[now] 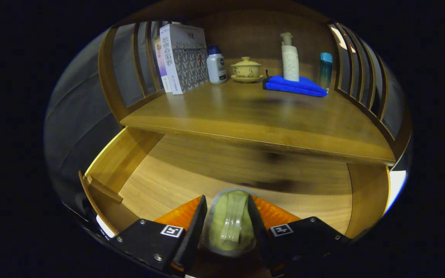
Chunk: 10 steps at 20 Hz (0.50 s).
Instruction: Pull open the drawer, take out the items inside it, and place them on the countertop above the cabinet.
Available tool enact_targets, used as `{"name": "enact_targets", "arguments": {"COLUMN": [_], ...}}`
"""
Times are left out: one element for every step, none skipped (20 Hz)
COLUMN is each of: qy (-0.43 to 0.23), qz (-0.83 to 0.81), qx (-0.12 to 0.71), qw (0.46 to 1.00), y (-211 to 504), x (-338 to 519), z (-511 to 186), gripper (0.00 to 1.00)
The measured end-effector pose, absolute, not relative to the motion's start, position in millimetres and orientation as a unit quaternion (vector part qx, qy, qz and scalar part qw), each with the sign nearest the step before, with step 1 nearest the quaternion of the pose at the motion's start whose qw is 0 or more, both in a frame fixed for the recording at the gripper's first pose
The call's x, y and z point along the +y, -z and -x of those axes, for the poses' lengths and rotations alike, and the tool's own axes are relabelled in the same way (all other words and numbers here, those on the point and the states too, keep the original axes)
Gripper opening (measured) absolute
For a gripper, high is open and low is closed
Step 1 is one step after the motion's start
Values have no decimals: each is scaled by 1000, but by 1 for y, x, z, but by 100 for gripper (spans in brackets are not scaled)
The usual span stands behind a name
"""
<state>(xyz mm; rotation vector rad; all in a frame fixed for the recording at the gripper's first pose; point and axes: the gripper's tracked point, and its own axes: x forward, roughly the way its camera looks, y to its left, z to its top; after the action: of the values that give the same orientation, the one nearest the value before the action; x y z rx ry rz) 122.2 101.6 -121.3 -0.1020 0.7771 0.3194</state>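
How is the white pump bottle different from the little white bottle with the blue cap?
The white pump bottle is tall and slim; the white bottle with the blue cap is short and stout. The pump bottle stands on the folded blue cloth; the capped bottle stands on bare countertop beside the books. Both stand upright. The hand-held gripper is shut on a pale green item, over the open drawer.

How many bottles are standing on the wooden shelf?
3. A small white bottle with a blue cap beside the books, a tall white pump bottle on the blue cloth, a teal bottle beside it.
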Motion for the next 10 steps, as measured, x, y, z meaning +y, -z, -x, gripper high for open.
{"name": "enact_targets", "arguments": {"qy": [-152,-149,-144,-148,-154,-162,-168,-171,-175,-181], "qz": [49,47,46,43,44,47,51,53,52,49], "qx": [382,385,385,382,378,369,358,347,338,332], "qw": [910,910,910,911,912,914,917,921,923,925], "y": [124,124,124,126,124,122,119,116,112,110], "x": [99,98,95,95,96,98,98,99,100,103], "z": [-123,-122,-123,-123,-123,-123,-123,-123,-123,-121], "gripper": [59,54,46,39,32,26,24,23,23,23]}}
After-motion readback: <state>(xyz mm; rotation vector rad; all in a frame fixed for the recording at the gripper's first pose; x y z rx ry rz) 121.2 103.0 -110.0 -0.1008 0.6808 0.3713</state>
